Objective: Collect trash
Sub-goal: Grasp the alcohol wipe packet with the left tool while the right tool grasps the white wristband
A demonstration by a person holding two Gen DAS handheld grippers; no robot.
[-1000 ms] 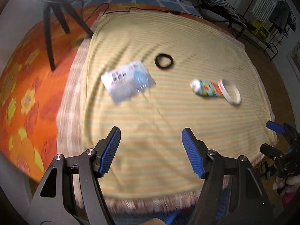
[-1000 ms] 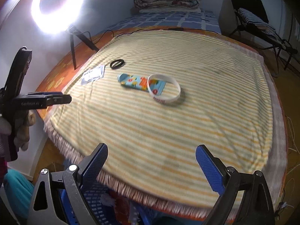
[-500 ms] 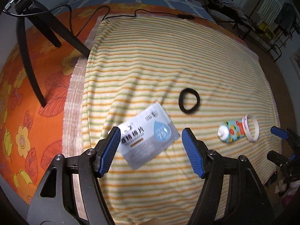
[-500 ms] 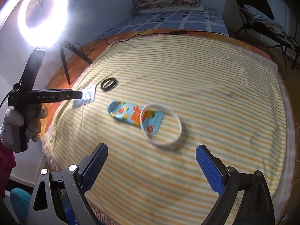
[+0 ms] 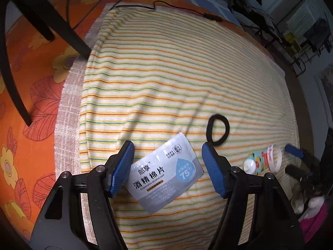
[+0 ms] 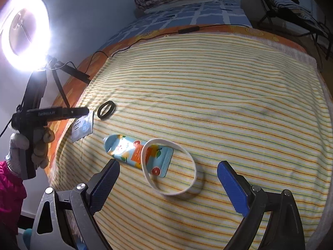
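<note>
Four bits of trash lie on our yellow striped blanket (image 5: 166, 73), both tongs spread wide above them.

Our left tongs (image 5: 167, 167) straddle a flat grey-white foil wipe sachet (image 5: 165, 174) with dark printed characters and a blue droplet mark; the blue pads stand clear of its edges. Just beyond it lies a black elastic hair ring (image 5: 218, 129). Our right tongs (image 6: 168, 185), holding nothing, hover over a white rubber wristband (image 6: 169, 165) lying across a light-blue squeeze tube (image 6: 129, 151) printed with orange fruit, white cap toward the sachet. Blanket covers an orange floral bedsheet (image 5: 31, 83); a ring lamp (image 6: 25, 33) glares at the bedside.
</note>
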